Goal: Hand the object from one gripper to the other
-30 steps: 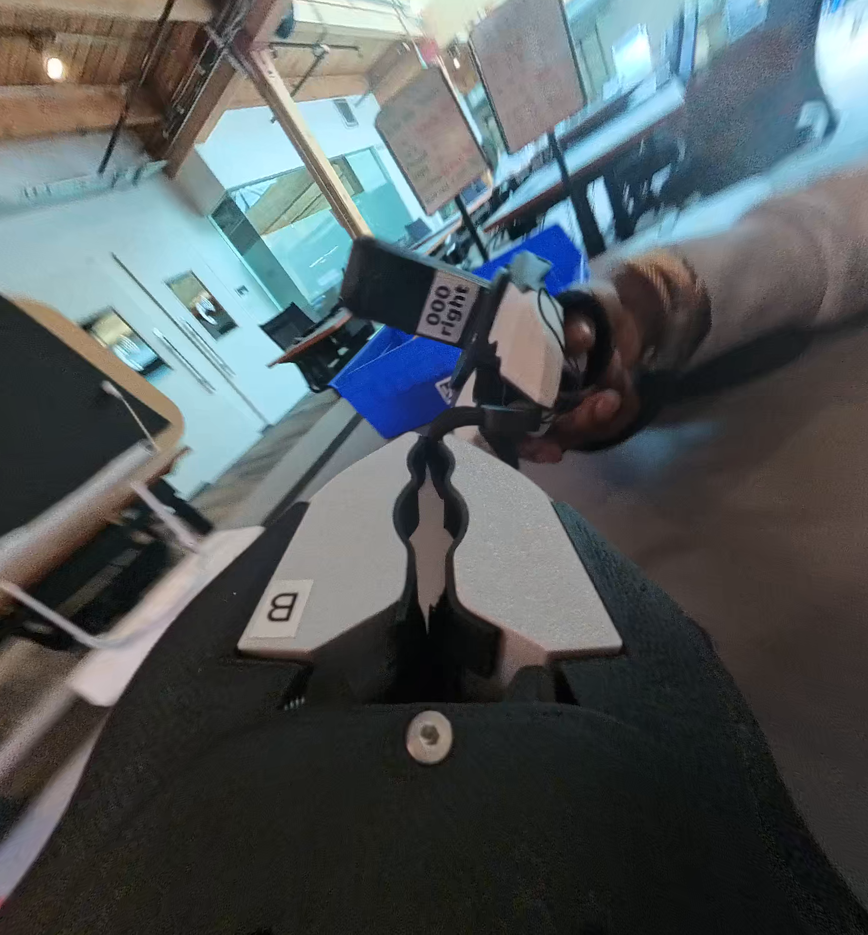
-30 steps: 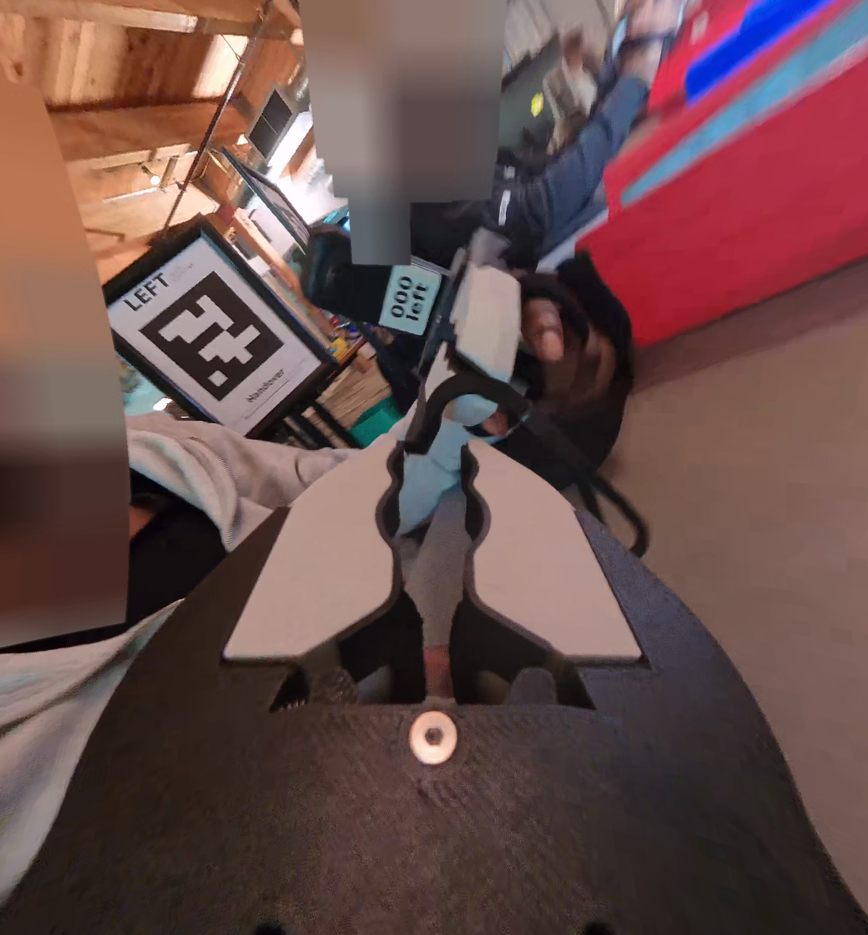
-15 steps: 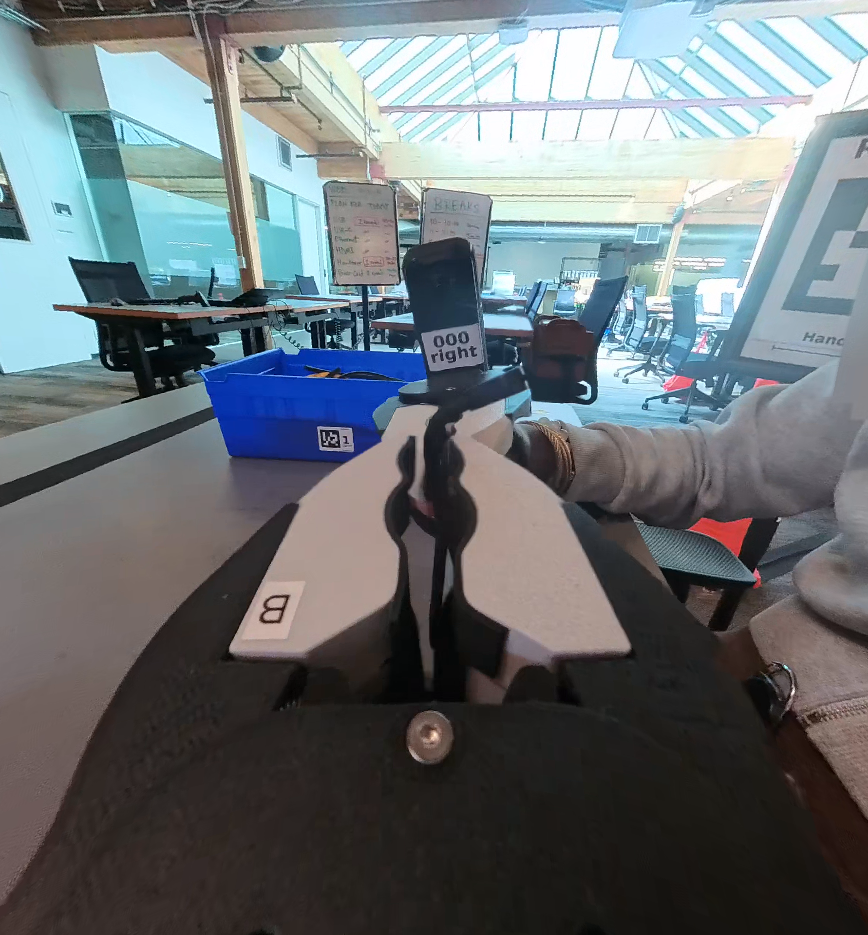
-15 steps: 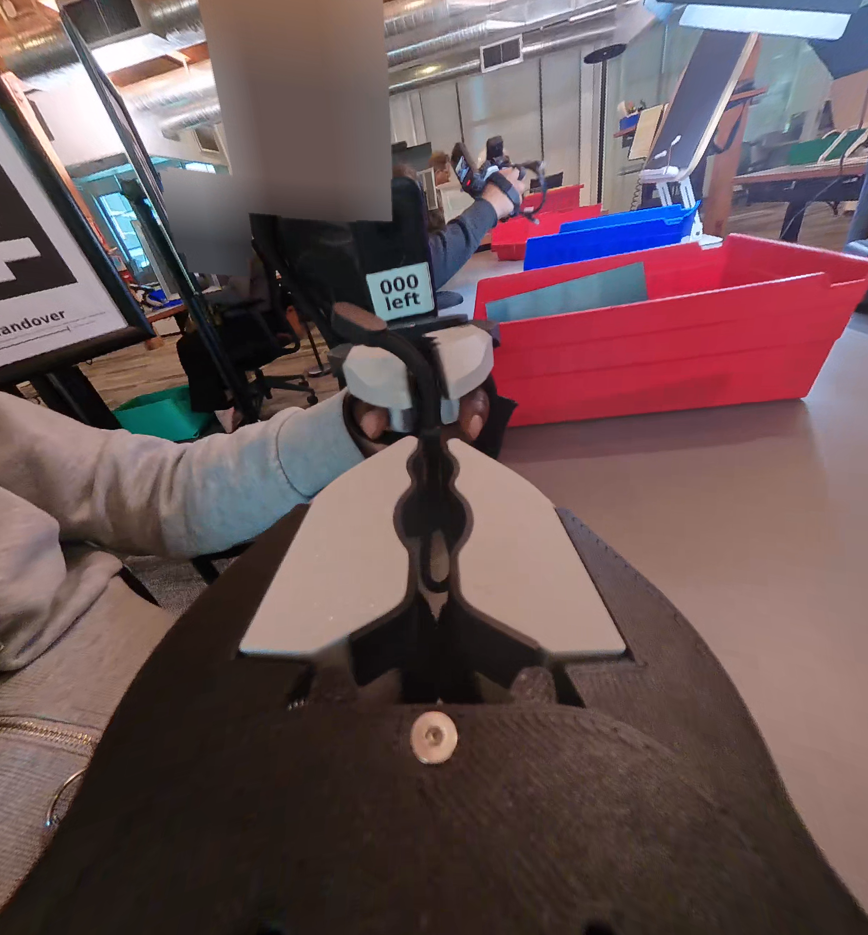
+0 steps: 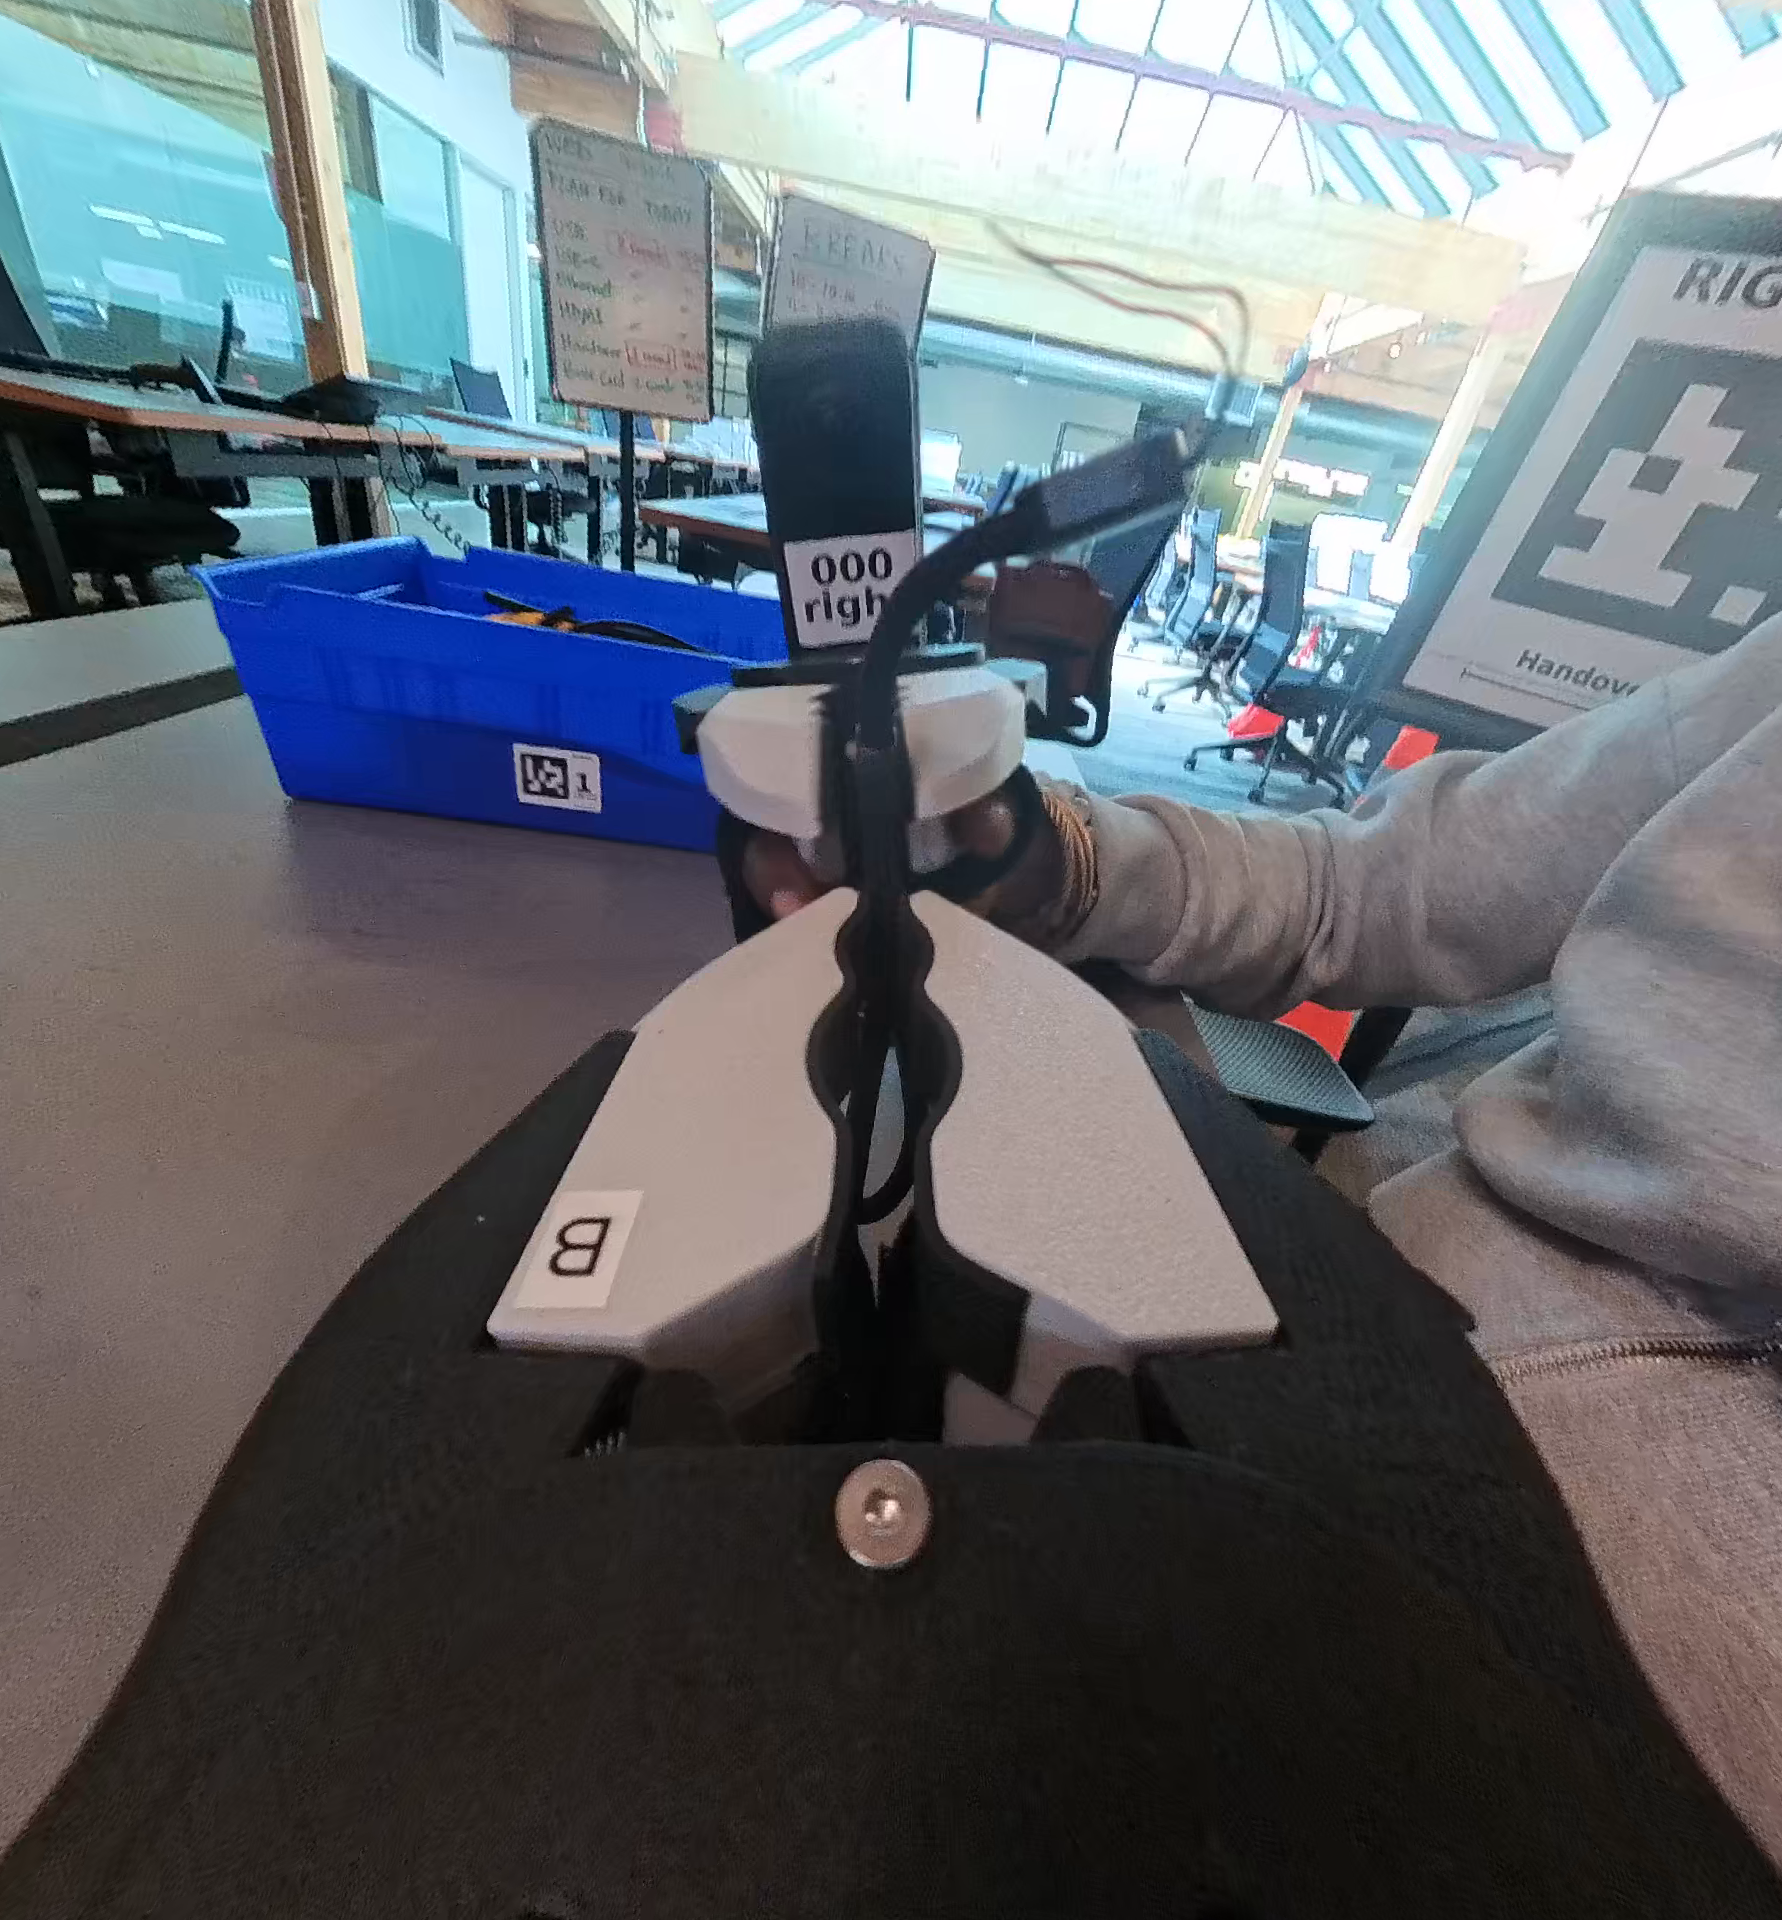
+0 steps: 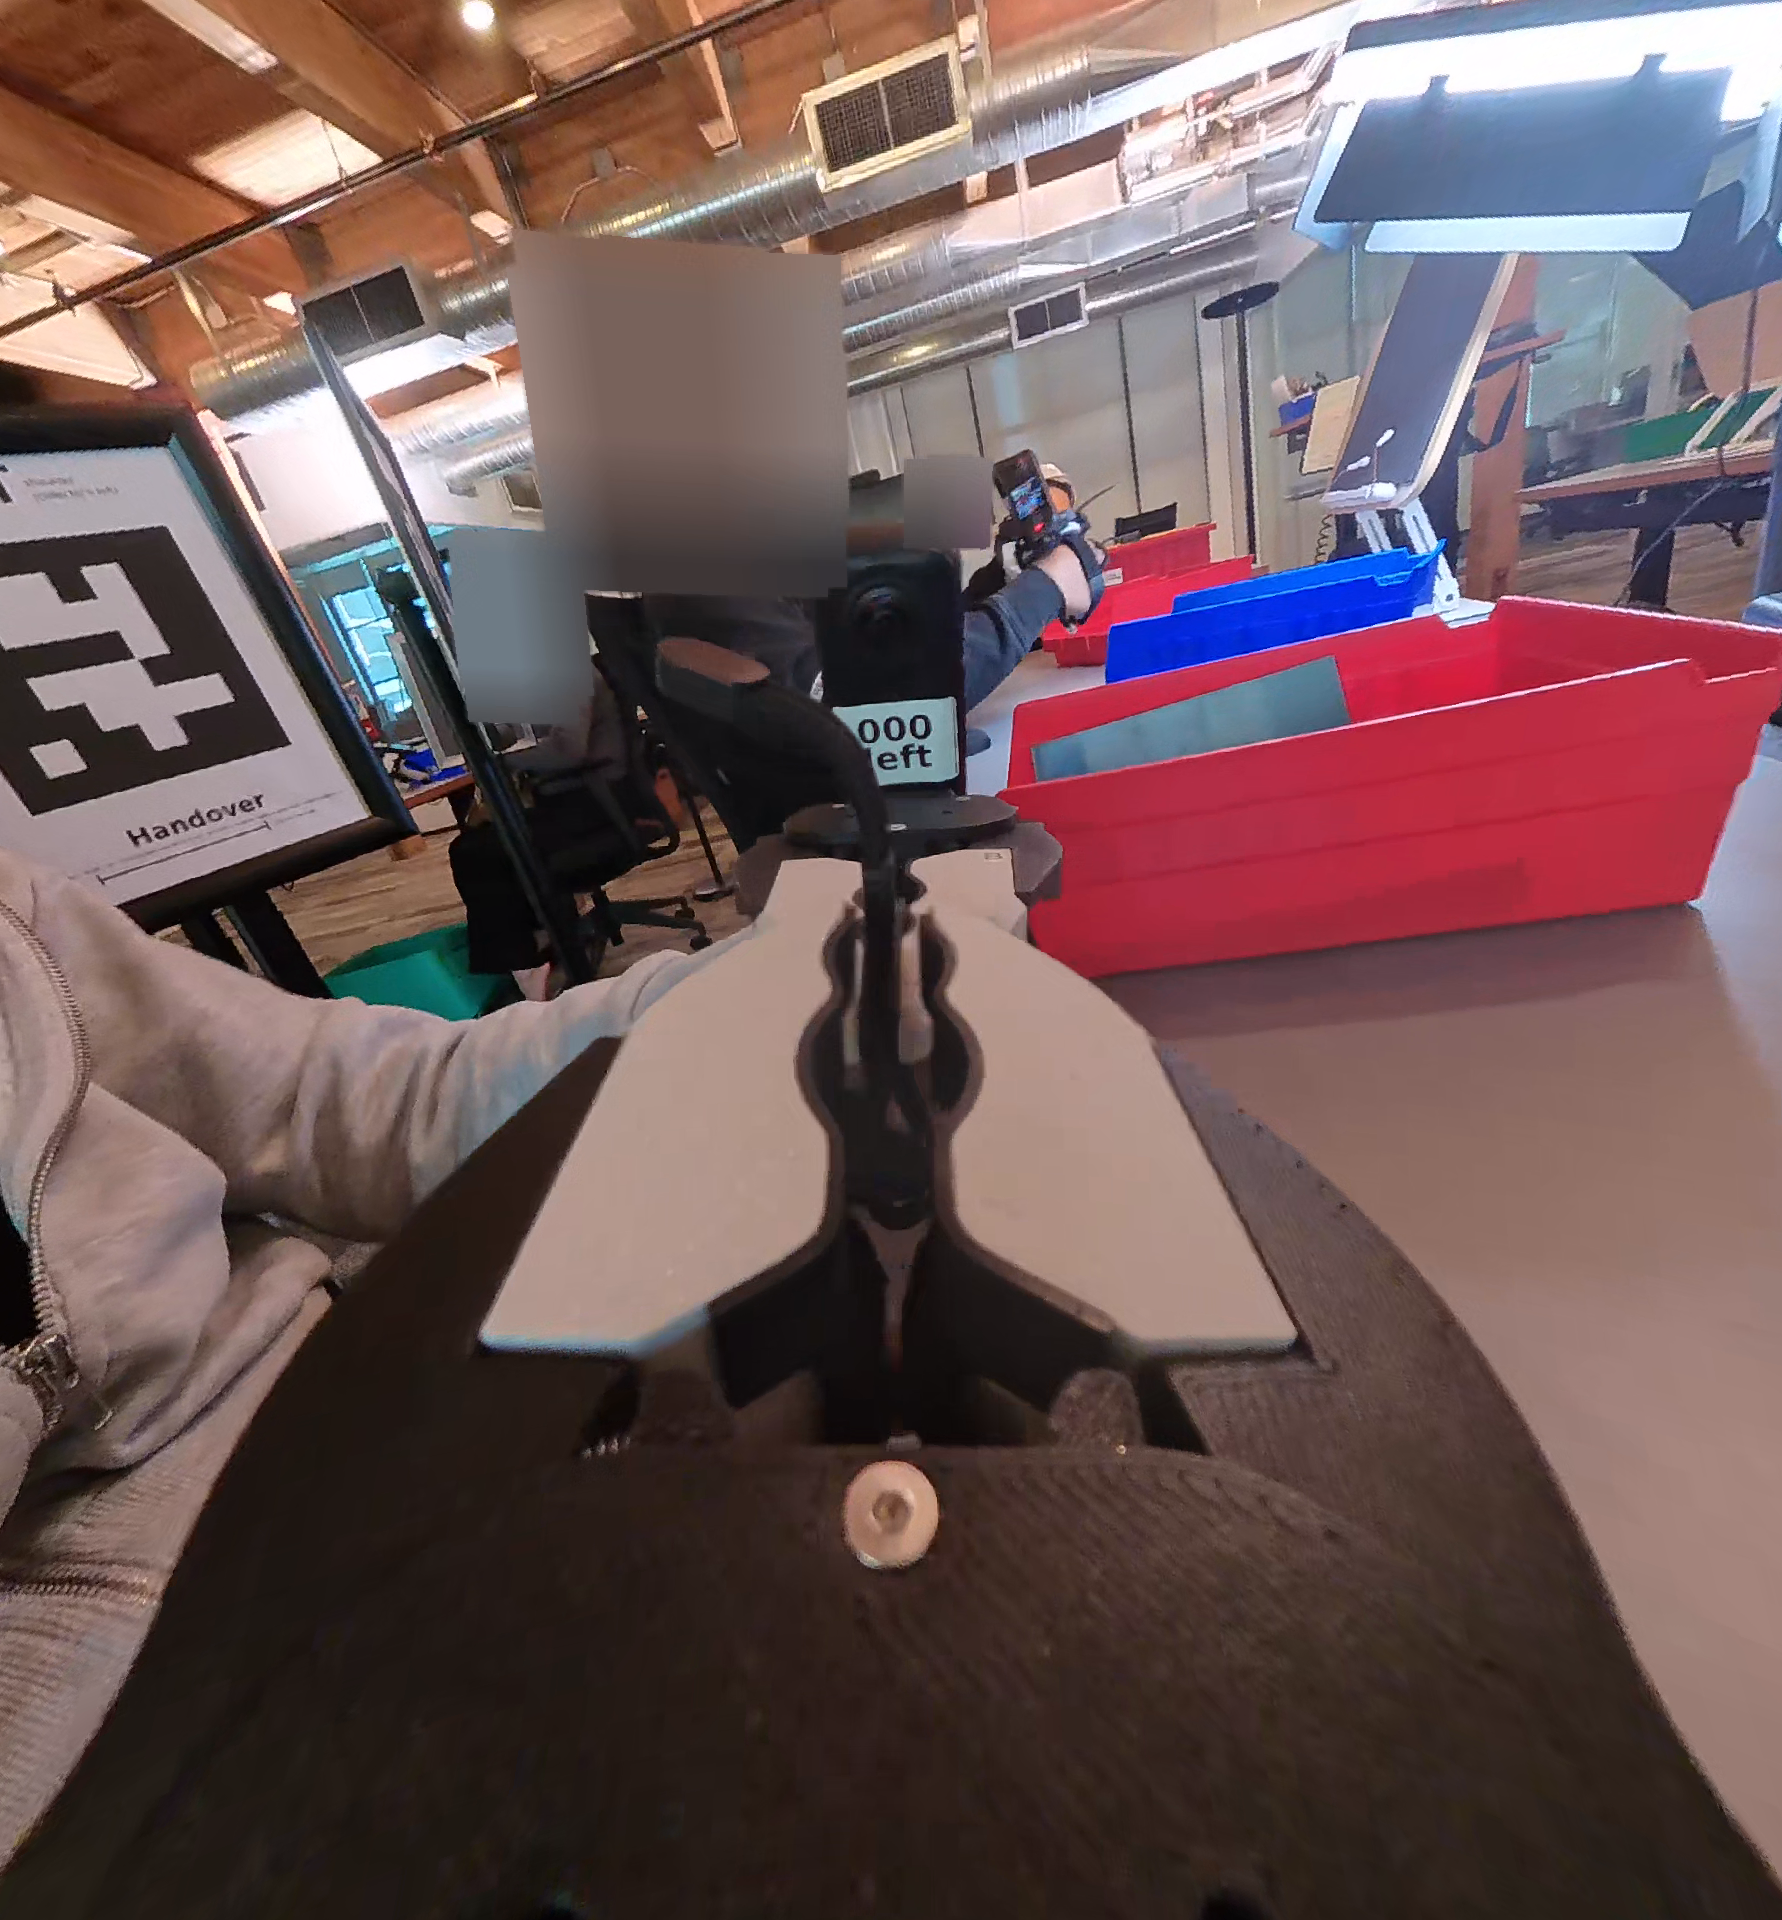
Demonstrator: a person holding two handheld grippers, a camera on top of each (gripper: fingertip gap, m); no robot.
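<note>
Both the left gripper (image 5: 882, 935) and right gripper (image 6: 882, 925) are pinching together on the black cable (image 5: 871, 790) between them, which looks light, floppy and best gripped near its stiffer plug end.

The blue bin (image 5: 430, 665) and red bin (image 6: 1386, 831) look like glossy plastic. The table (image 5: 191, 1039) is matt and smooth. The sleeve (image 5: 1386, 883) is soft grey cloth.

Bins and signs around a grey table

A blue bin (image 5: 471, 686) is sitting on the grey table (image 5: 191, 1039), a red bin (image 6: 1386, 800) is standing on the same table in the right wrist view, and framed marker signs (image 6: 108, 665) are standing beside.
</note>
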